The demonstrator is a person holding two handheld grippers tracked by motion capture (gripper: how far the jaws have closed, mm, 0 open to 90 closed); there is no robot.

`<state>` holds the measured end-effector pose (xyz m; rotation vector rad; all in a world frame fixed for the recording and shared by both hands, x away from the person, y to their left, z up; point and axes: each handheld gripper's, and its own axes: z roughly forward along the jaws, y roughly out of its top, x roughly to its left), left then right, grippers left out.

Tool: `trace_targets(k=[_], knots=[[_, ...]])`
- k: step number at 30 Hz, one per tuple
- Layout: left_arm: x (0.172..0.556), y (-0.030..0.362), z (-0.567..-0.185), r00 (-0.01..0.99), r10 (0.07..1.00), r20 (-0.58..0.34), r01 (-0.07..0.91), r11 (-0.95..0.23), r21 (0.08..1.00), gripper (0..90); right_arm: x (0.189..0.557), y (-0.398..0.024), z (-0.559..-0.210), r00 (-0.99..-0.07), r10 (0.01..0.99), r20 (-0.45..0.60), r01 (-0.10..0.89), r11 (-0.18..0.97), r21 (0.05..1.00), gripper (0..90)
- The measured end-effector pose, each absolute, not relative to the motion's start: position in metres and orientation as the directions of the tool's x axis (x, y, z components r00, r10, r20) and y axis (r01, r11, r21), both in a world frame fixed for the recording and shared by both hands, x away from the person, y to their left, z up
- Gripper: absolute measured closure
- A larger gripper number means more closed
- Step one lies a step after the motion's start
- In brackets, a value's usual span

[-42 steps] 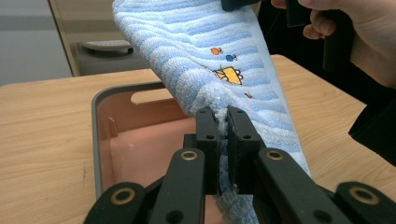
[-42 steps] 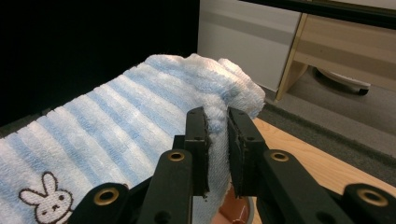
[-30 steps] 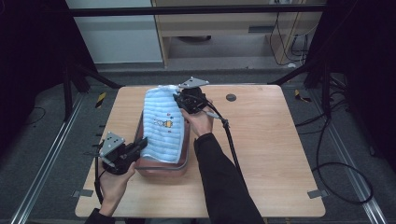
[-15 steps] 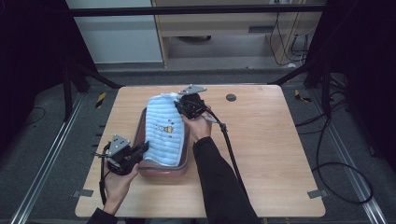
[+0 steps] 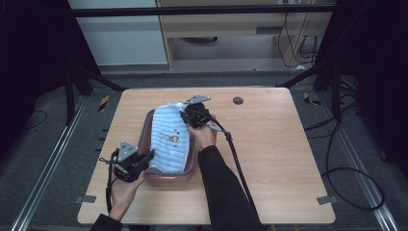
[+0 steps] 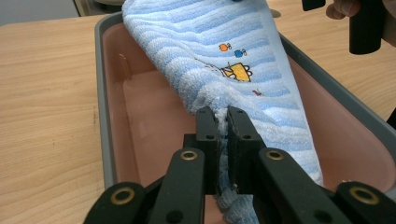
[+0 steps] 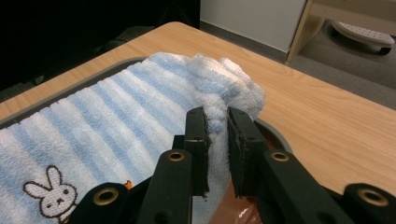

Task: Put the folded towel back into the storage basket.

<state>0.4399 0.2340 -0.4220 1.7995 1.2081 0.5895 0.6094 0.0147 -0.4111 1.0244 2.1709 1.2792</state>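
My left gripper (image 6: 222,122) is clamped on the near end of the striped towel (image 5: 167,140), which hangs over the pink tub (image 5: 166,176). My right gripper (image 7: 217,122) pinches its far end. It looks light, soft and floppy, so I'd keep hold of both bunched ends.

wooden table (image 5: 288,159), black frame rails (image 5: 77,79) beside it, grey floor (image 5: 365,144) with loose cables (image 5: 346,173)

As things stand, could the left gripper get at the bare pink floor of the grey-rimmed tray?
Probably not. The left gripper is shut on one end of the blue-and-white striped towel, and the right gripper pinches the other end, so the towel hangs over the pink-floored, grey-rimmed tray.
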Motion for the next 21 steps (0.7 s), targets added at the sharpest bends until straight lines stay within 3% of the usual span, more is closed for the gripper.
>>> trace_targets(k=[18, 20, 21], knots=[[0.445, 0.237, -0.434, 0.408, 0.912, -0.035, 0.514, -0.198, 0.835, 81.4, 0.61, 0.016, -0.434, -0.641, 0.768, -0.004, 0.421, 0.355, 0.834, 75.0], [0.445, 0.238, -0.433, 0.399, 0.916, -0.036, 0.511, -0.19, 0.839, 77.8, 0.61, 0.017, -0.435, -0.643, 0.766, -0.009, 0.425, 0.367, 0.827, 71.4], [0.445, 0.239, -0.433, 0.393, 0.919, -0.038, 0.506, -0.182, 0.843, 69.6, 0.609, 0.016, -0.434, -0.64, 0.768, -0.02, 0.421, 0.372, 0.827, 69.7]])
